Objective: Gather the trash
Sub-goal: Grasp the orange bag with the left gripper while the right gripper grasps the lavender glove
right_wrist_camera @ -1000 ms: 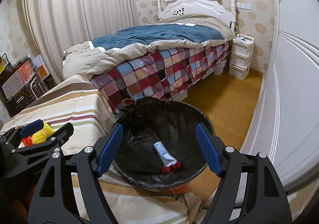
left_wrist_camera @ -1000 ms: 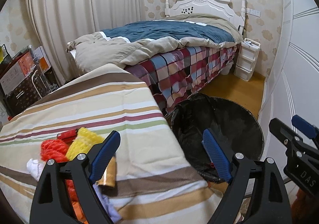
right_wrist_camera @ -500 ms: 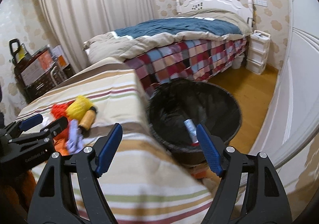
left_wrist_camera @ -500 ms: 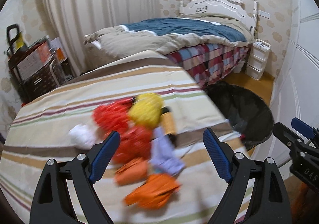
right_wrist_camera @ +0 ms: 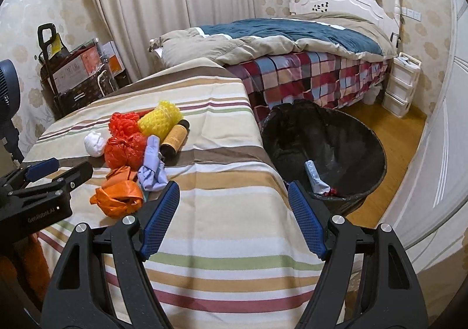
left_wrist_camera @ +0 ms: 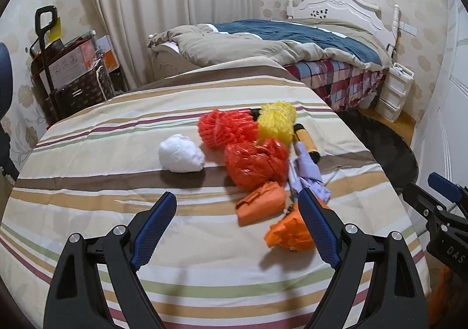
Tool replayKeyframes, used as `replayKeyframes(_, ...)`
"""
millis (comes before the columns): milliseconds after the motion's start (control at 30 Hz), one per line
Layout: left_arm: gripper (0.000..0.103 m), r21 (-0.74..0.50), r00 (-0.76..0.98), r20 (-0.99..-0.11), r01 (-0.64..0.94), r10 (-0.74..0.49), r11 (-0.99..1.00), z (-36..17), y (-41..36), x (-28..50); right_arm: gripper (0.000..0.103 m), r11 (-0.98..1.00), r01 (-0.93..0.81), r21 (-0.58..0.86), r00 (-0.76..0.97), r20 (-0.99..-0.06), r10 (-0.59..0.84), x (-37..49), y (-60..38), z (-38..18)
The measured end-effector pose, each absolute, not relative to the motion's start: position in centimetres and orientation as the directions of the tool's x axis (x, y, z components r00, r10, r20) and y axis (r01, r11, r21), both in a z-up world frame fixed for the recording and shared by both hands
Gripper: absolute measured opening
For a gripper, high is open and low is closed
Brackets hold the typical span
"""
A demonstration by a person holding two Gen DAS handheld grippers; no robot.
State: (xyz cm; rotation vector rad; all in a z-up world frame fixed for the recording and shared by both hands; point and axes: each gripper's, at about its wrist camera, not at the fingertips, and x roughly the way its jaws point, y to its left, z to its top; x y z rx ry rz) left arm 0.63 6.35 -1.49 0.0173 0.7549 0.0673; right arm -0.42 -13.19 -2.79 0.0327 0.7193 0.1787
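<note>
Left tongs (left_wrist_camera: 237,212) and right tongs (right_wrist_camera: 234,200) stand released, grasping nothing, above the striped-cloth worktop (left_wrist_camera: 117,159). Crumpled orange, red, yellow, white and lilac trash (left_wrist_camera: 257,162) lies heaped on it. The black-lined round bin (right_wrist_camera: 371,147) stands at its right.

The bin (left_wrist_camera: 389,147) sits half hidden behind the striped table (left_wrist_camera: 87,159) — its contents unseen.

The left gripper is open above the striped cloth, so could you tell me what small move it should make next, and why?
Probably ease the left gripper forward and down onto the orange wrapper. Its jaws are open and empty, and that piece lies nearest between them, clear of the white wad.
</note>
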Motion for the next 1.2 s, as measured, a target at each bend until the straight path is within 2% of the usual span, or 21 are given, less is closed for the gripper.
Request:
replayKeyframes(200,0.085,0.032,0.723,-0.690,0.000,0.021,1.000,-2.3,4.3,0.9,0.075,0.987,-0.127,0.104,0.736,-0.656,0.163,-0.1,-14.2,-3.0)
replayKeyframes(400,0.084,0.070,0.712,-0.702,0.032,0.027,0.997,-4.0,2.4,1.4,0.075,0.986,-0.107,0.128,0.733,-0.660,0.165,0.3,-15.2,-3.4)
replayKeyframes(433,0.082,0.073,0.709,-0.705,0.033,0.028,0.997,-4.3,2.3,1.4,0.075,0.986,-0.104,0.131,0.731,-0.662,0.165,0.4,-15.4,-3.6)
replayKeyframes(500,0.063,0.071,0.695,-0.719,0.047,0.019,0.996,-4.9,2.3,1.5,0.075,0.985,-0.101,0.139,0.728,-0.665,0.169,0.5,-15.6,-3.8)
replayKeyframes(533,0.059,0.076,0.688,-0.725,0.052,0.020,0.996,-5.1,2.3,1.5,0.075,0.985,-0.099,0.142,0.726,-0.667,0.170,0.5,-15.7,-3.9)
replayKeyframes(667,0.051,0.089,0.699,-0.715,0.072,0.013,0.993,-5.0,2.2,0.8,0.075,0.983,-0.099,0.155,0.720,-0.671,0.179,0.7,-15.7,-4.2)
replayKeyframes(900,0.050,0.076,0.711,-0.704,0.068,0.005,0.995,-3.8,3.8,-0.4,0.075,0.979,-0.137,0.154,0.710,-0.673,0.205,0.9,-14.2,-4.3)
replayKeyframes(1200,0.050,0.059,0.722,-0.688,-0.042,0.071,0.997,-3.0,8.6,-0.6,0.075,0.960,-0.258,0.111,0.672,-0.694,0.261,1.8,-8.6,-4.7)
